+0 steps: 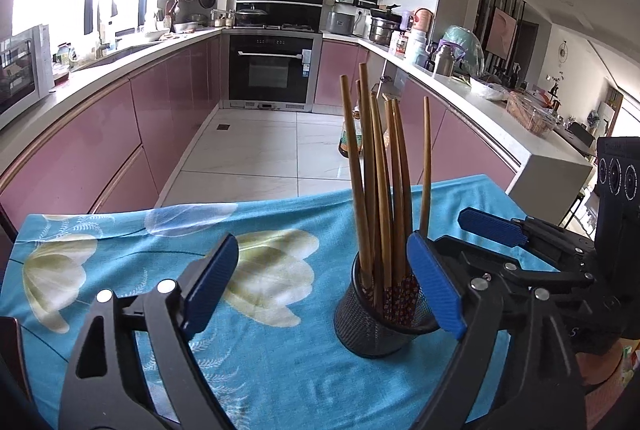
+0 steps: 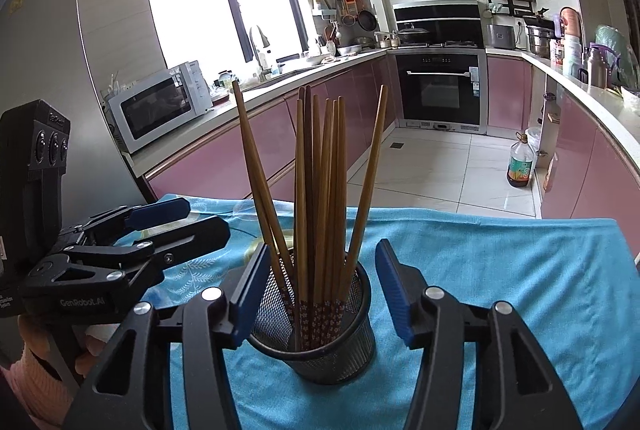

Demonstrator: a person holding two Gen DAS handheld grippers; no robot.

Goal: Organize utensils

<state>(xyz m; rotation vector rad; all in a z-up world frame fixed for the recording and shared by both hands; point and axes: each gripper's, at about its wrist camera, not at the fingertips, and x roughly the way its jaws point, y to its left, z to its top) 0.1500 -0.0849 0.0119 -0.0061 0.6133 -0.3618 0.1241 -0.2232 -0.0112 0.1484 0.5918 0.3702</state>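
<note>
A home kitchen.
Pink cabinets [image 2: 328, 125], built-in oven [image 2: 442, 89], microwave [image 2: 160, 105], and pots on the stove [image 2: 412, 33].

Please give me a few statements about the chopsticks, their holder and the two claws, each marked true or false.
1. The chopsticks stand upright in a black mesh cup. True.
2. The cup lies tipped on its side. False: it stands upright on the blue floral cloth.
3. The right claw clamps a chopstick. False: its pads sit either side of the cup, apart from it.
4. The left claw is open and empty. True.
5. Loose chopsticks lie on the cloth. False: none show there.
</note>
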